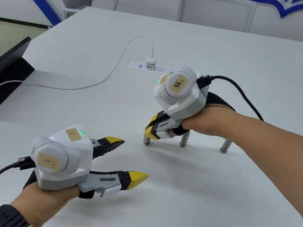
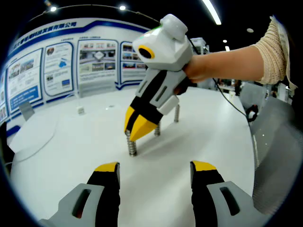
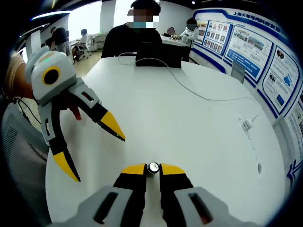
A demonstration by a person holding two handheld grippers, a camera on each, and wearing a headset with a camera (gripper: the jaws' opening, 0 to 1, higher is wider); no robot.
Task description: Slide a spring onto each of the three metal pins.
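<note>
Pinching the round metal top of the leftmost spring (image 3: 153, 167), the right gripper (image 1: 151, 134) has its yellow-tipped fingers drawn narrow onto it. In the right gripper view the spring's end sits squarely between the two tips, touching both. Seen from the head view, that gripper tilts down over the coil, which stands upright on the white table (image 1: 94, 42). The middle spring (image 1: 184, 138) stands just beside it, partly under the person's hand, and the right spring (image 1: 226, 145) stands a little farther along the same row. The pins inside the coils are too small to make out. The left gripper (image 1: 125, 159) is held low and nearer the person, well apart from the row. Its fingers are spread wide with nothing between them, and they point toward the leftmost spring. A tan sticker (image 1: 179, 83) on the right gripper's housing carries a handwritten mark that looks like "54". Two more tan stickers, one (image 1: 73, 134) on the top and one (image 1: 49, 161) on the rounded end of the left gripper's housing, bear faint marks that cannot be read. Beyond the springs a white power strip (image 1: 142, 66) with printed markings too small to read lies on the table. A thin cable (image 1: 109, 75) curves away from it to the left. Wall posters (image 2: 59, 64) in the left gripper view carry blue headings and blocks of text, none of it legible.
</note>
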